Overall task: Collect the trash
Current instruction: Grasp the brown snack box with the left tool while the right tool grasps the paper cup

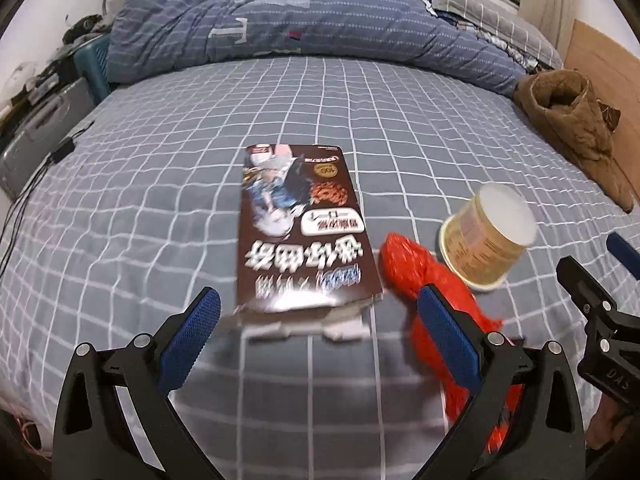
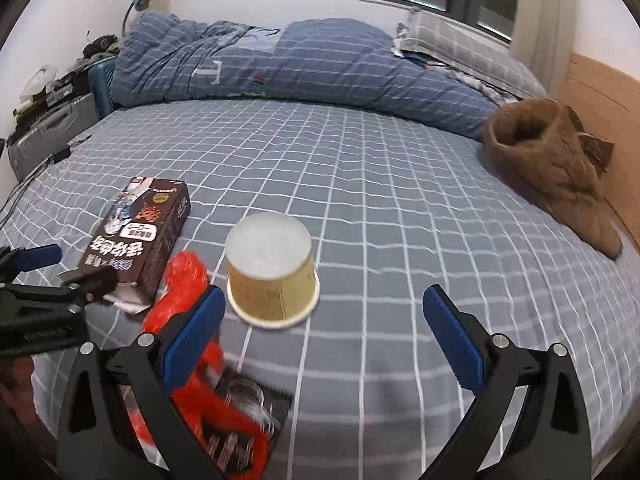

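Now both grippers hover wide-jawed over the bed (image 2: 400, 200): left gripper (image 1: 316, 328) lines up on the brown snack box (image 1: 304, 232), right gripper (image 2: 320, 320) on the upturned paper cup (image 2: 272, 276). Best approach looks low and square, avoiding the red bag (image 1: 420, 276) between them.

**Item count — bed surface**

One brown printed box (image 1: 306, 228) is seen. One upturned paper cup (image 2: 272, 270) is counted. One red mesh bag (image 1: 424, 276) is noted beside the box. One dark foil wrapper (image 2: 244, 412) is partly hidden under the red mesh. One brown garment (image 2: 556, 164) is counted — one rolled blue quilt (image 1: 280, 24) at the far edge.
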The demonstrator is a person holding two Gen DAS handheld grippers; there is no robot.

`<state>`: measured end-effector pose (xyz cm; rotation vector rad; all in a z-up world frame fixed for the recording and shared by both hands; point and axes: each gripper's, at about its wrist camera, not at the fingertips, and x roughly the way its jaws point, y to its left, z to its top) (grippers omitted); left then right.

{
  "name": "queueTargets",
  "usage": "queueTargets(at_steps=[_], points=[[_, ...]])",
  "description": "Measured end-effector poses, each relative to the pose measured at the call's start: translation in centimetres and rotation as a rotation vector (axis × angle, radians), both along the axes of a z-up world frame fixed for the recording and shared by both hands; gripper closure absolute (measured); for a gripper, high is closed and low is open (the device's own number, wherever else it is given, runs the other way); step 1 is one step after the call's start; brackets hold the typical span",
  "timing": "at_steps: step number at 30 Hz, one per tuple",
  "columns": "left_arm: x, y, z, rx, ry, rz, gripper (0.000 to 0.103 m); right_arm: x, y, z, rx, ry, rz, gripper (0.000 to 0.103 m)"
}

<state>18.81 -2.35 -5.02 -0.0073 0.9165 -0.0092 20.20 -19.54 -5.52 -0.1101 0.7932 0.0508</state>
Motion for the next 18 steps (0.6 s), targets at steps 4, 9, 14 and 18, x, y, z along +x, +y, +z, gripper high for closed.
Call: queueTargets(at_steps=[4,9,14,18], points=[[1.5,-0.4,-1.3,0.002,0.008,0.009,0.006,1.8,0.3,-1.5,0.019,0.024,0.055,0.008],[2.6,-0.4,-2.1,0.059,-0.016,0.038,0.006,3.0,0.6,-2.3,0.026,0.016,0.068,0.008],[3.7,0.5,-3.6,0.035,0.028,0.048,0.006,4.5,1.0,-3.7,0.061,0.041,0.091,0.008],[4.5,0.9,-4.7,0.020,0.045,0.038,0.006,5.2,1.4,-4.4,0.057,0.043,0.101,0.008]])
